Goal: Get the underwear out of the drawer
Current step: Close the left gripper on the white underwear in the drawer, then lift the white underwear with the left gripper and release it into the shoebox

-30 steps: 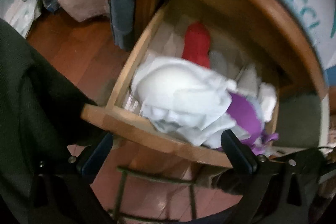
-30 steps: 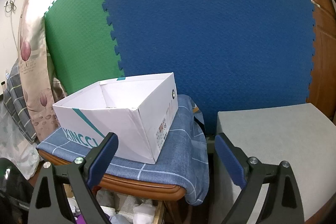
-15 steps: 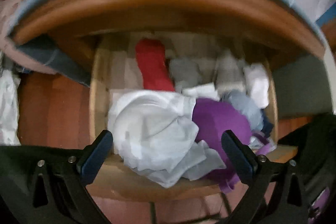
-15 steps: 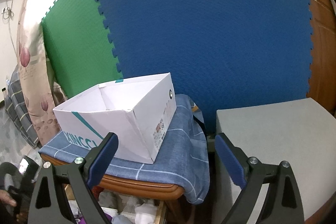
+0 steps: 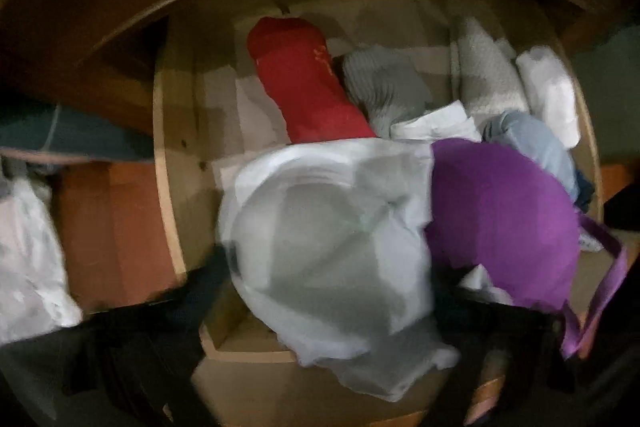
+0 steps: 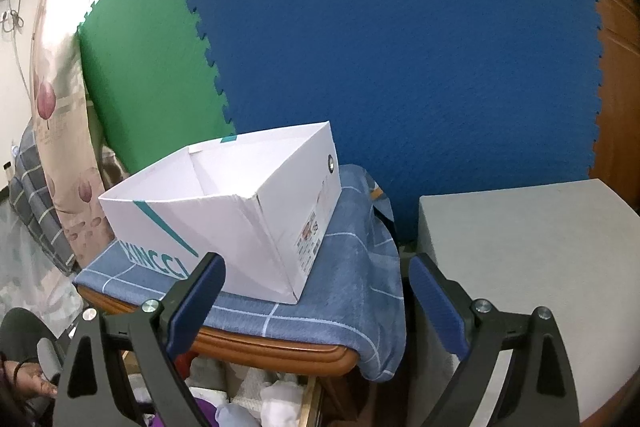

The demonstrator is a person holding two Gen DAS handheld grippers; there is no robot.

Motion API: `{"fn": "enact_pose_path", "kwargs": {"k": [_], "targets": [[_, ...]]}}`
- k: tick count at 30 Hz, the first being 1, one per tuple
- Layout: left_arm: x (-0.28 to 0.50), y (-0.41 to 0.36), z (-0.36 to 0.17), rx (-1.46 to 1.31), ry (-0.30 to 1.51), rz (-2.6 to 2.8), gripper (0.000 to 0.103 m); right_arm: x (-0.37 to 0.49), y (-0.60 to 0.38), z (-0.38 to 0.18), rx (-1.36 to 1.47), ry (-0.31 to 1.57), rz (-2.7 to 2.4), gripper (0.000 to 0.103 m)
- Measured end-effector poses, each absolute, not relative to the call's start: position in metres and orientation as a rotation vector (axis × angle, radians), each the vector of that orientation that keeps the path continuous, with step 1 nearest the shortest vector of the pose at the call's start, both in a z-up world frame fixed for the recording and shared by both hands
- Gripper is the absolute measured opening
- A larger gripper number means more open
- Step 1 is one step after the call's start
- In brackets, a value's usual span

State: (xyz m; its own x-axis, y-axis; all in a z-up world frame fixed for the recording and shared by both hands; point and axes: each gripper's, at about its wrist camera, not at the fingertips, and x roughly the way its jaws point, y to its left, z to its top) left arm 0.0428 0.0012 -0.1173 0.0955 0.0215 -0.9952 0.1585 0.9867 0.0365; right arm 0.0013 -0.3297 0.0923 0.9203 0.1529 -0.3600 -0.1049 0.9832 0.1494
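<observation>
Grab step: left claw [image 5: 332, 291] points straight down into the drawer [image 5: 172, 187], jaws closing with the white underwear [image 5: 328, 227] bunched between them; seated pinch can't be confirmed, too blurred. Bite the top fold only; purple bra [image 5: 500, 215] touches it on the right, red roll [image 5: 308, 91] lies behind. Right claw [image 6: 316, 303] stands apart, empty, above the drawer, facing the white box [image 6: 240, 207].

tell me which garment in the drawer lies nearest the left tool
The white garment at the drawer's front; the purple one sits beside it, the red one farther back.
</observation>
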Motion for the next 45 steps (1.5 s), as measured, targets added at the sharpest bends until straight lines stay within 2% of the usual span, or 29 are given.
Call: {"fn": "enact_pose_path", "kwargs": {"k": [1,2,4,16,32,40,45], "targets": [[0.043,0.007,-0.119,0.131,1.486,-0.085,0.024,0.001,-0.329,0.092,0.125,0.382,0.134,0.096],[0.043,0.011,-0.118,0.105,1.484,-0.083,0.016,0.002,-0.327,0.091,0.120,0.387,0.136,0.096],[0.041,0.021,-0.112,0.047,1.452,-0.077,0.013,0.003,-0.325,0.090,0.113,0.395,0.143,0.096],[0.007,0.046,-0.039,-0.180,1.233,-0.133,0.011,0.004,-0.324,0.090,0.106,0.407,0.141,0.096],[-0.033,0.030,0.172,-0.211,0.847,-0.329,0.012,0.005,-0.324,0.089,0.111,0.409,0.143,0.096],[0.013,0.012,0.255,-0.217,0.686,-0.383,0.012,0.004,-0.329,0.089,0.126,0.404,0.145,0.096],[0.086,-0.017,0.264,-0.092,0.650,-0.319,0.012,0.003,-0.331,0.090,0.137,0.399,0.146,0.096]]}}
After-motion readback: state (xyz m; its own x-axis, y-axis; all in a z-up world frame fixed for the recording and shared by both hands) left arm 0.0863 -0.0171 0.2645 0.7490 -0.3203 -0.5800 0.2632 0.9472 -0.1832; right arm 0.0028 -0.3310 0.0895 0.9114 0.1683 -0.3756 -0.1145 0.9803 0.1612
